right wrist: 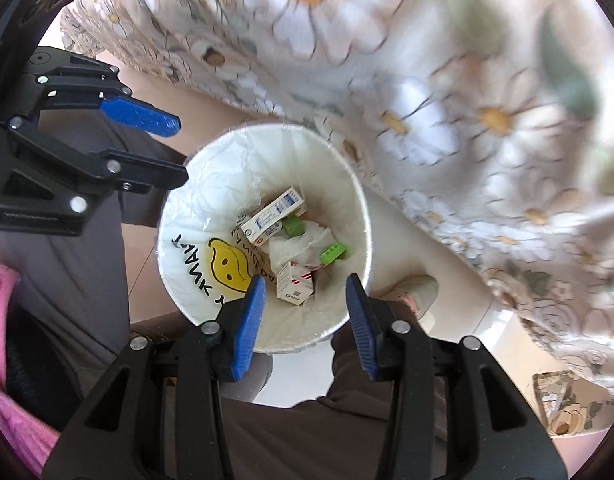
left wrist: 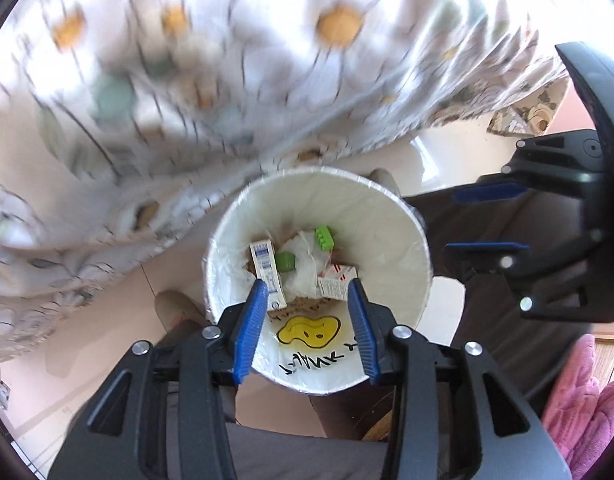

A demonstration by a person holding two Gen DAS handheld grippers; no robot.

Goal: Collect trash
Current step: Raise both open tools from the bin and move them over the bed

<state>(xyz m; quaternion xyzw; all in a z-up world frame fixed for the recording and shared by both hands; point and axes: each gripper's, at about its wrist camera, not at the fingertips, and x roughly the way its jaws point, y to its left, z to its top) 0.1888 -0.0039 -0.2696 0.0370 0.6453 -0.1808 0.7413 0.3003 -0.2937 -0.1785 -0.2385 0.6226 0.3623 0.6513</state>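
Floral cloth (left wrist: 235,80) draped over table edge, blurred; pale floor below. White bin (left wrist: 403,240) with clear liner on floor beside cloth, between person's legs; shoe (right wrist: 417,292) just past rim. Inside bin: blue-white box (left wrist: 267,272), red-white box (left wrist: 337,282), green block (left wrist: 324,237), green cap (left wrist: 285,261), crumpled white wrap. Yellow smiley print (left wrist: 309,330) on liner wall.

Left gripper (left wrist: 309,304) poised above bin, pointing steeply down, jaws parted, nothing between. Right gripper (right wrist: 305,300) likewise above bin, pointing straight down, jaws parted and empty. Grippers side by side, apart.
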